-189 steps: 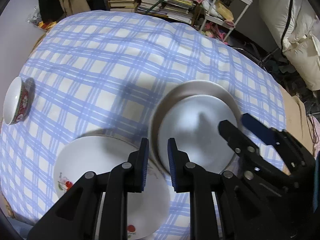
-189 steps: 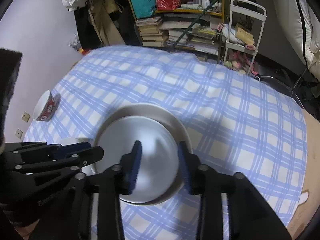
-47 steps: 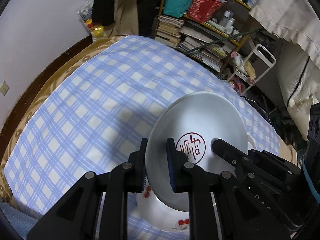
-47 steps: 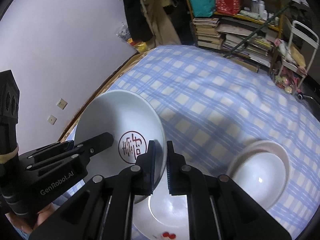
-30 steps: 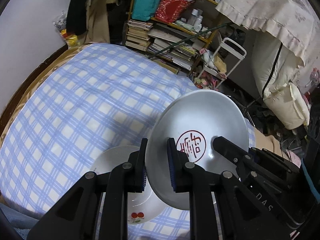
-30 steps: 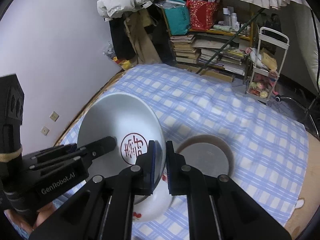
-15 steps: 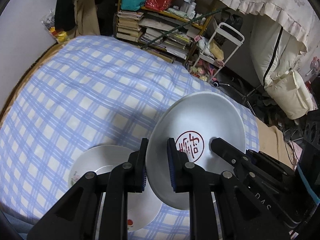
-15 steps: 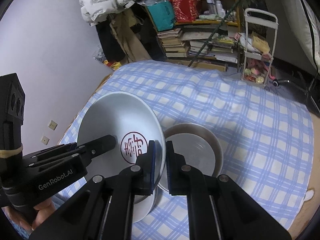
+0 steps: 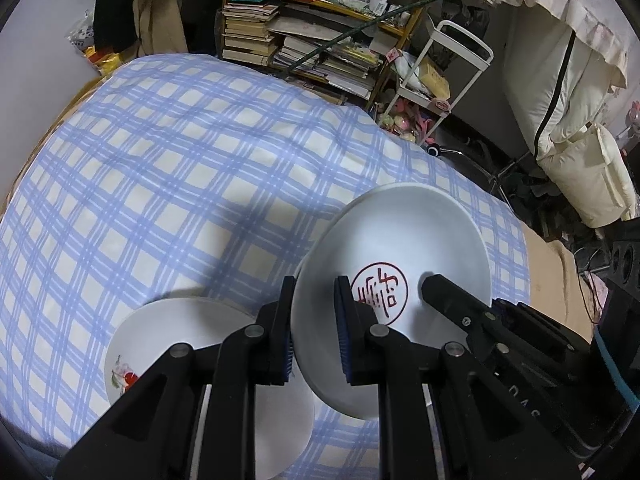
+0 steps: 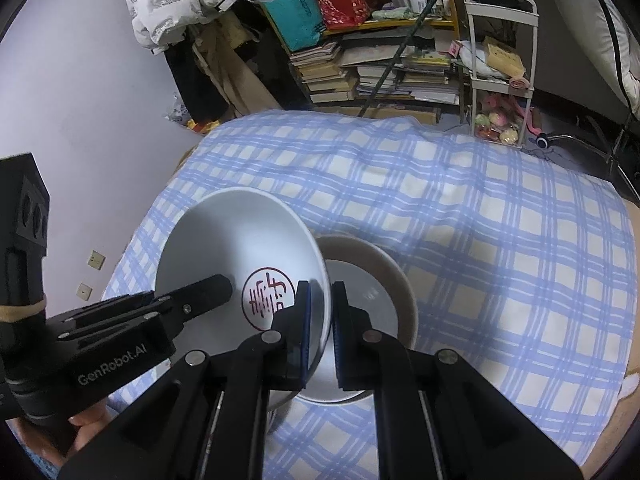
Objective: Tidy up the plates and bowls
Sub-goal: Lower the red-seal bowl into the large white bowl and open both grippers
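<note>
The left gripper (image 9: 314,330) and the right gripper (image 10: 320,330) each pinch, jaws nearly closed, opposite rims of a tilted white bowl (image 9: 394,292) with a red mark, held above a brown-rimmed plate (image 10: 384,280) on the checked cloth (image 9: 160,168)

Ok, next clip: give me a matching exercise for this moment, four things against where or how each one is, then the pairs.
Things:
1. plate with the red seal mark
2. plate with the cherry print
3. brown-rimmed plate
4. white cart

Places or states:
A. standing on the floor past the far edge of the checked cloth
B. flat on the cloth, partly under the left gripper
C. held tilted above the cloth, rim pinched by both the left gripper and the right gripper
D. on the cloth, just behind the held plate in the right wrist view

Pairs: 1-C, 2-B, 3-D, 4-A
</note>
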Tool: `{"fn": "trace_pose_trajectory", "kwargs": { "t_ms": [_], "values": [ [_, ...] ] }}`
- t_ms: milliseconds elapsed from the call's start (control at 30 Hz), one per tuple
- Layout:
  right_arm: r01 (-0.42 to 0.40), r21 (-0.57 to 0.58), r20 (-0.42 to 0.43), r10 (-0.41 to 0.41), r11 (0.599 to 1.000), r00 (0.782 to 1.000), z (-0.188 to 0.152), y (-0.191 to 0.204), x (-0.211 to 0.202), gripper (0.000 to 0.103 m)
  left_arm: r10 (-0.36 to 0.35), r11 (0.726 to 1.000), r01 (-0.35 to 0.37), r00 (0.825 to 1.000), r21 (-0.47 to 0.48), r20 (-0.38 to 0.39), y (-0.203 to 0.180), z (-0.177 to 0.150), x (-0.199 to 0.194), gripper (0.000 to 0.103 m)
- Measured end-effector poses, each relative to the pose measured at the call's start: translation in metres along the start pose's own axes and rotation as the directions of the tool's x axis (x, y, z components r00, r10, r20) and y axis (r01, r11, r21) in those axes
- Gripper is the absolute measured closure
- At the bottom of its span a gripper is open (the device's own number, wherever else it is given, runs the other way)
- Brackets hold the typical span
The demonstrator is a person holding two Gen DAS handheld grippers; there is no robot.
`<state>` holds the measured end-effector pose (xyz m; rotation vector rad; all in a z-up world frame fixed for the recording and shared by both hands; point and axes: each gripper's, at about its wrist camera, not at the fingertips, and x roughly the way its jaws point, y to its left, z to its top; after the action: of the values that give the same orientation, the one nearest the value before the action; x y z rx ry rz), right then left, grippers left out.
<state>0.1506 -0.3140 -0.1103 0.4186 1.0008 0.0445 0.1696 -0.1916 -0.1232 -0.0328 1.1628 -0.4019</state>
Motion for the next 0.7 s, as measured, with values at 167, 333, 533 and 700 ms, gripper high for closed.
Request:
{"fn": "trace_pose_trajectory", "kwargs": {
  "t_ms": [167, 333, 533, 700],
  "values": [
    [0.024, -0.007, -0.009, -0.024, 1.000, 1.000, 0.001, -0.003, 0.008, 0.092, -0.007, 1.000, 0.007, 1.000, 0.005, -0.011, 0.000, -0.001, 0.009, 0.085],
    [0.054, -0.027, -0.026, -0.055, 0.998, 0.998, 0.000, -0.003, 0.016, 0.092, -0.001, 1.000, 0.001, 0.999, 0.004, -0.035, 0.001, -0.003, 0.020, 0.085],
    [0.084, -0.043, -0.048, -0.086, 0.996, 0.995, -0.004, -0.008, 0.022, 0.092, 0.003, 1.000, -0.002, 0.997, 0.020, -0.072, -0.002, -0.010, 0.030, 0.085],
    [0.112, -0.077, -0.059, -0.117, 0.991, 0.991, -0.006, -0.009, 0.023, 0.091, 0.008, 0.999, -0.005, 0.995, 0.032, -0.095, -0.006, -0.015, 0.035, 0.085]
  ]
}}
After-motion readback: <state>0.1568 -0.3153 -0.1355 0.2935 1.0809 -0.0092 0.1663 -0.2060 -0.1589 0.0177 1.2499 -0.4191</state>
